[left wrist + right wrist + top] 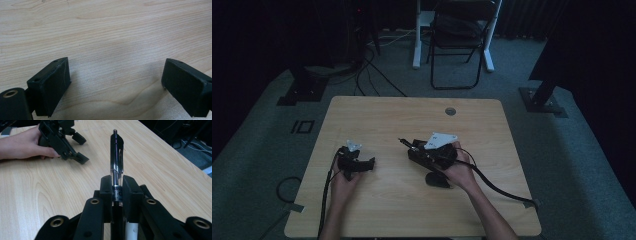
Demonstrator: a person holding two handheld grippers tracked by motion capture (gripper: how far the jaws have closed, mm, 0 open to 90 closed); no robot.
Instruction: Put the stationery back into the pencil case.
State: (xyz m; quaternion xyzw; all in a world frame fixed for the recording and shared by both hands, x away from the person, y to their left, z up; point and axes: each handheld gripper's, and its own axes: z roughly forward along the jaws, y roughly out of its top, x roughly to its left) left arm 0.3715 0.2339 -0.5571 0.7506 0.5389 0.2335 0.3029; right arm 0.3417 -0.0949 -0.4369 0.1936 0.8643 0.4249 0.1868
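Dim light lies over a grey carpeted room, where a light wooden table (412,200) stands with a black folding chair (459,37) and a white desk leg (417,35) beyond its far edge. A small round grommet (450,111) sits in the tabletop near the far side. Dark cables (372,70) trail over the carpet past the table's far left corner.

From the high view, the person's left hand (343,180) holds the left gripper (371,162) low over the left half of the table, its grey three-cornered plate on top and its cable running back toward the near edge. Its own view looks down on bare wood grain, with the two black jaws spread wide apart and nothing between them.

The right hand (459,172) holds the right gripper (409,146) near the table's middle, pointing toward the far left. In the right gripper view the jaws are closed tight on the barrel of a black click pen (116,157), gripped near its lower end. The pen sticks out straight ahead of the jaws, clip side to the right, its small metal-looking end farthest from the gripper. A dark shape lies on the table just under the right hand; it may be a shadow, though the dim high view leaves that unclear. The left gripper shows farther off in the right gripper view, resting against the tabletop.
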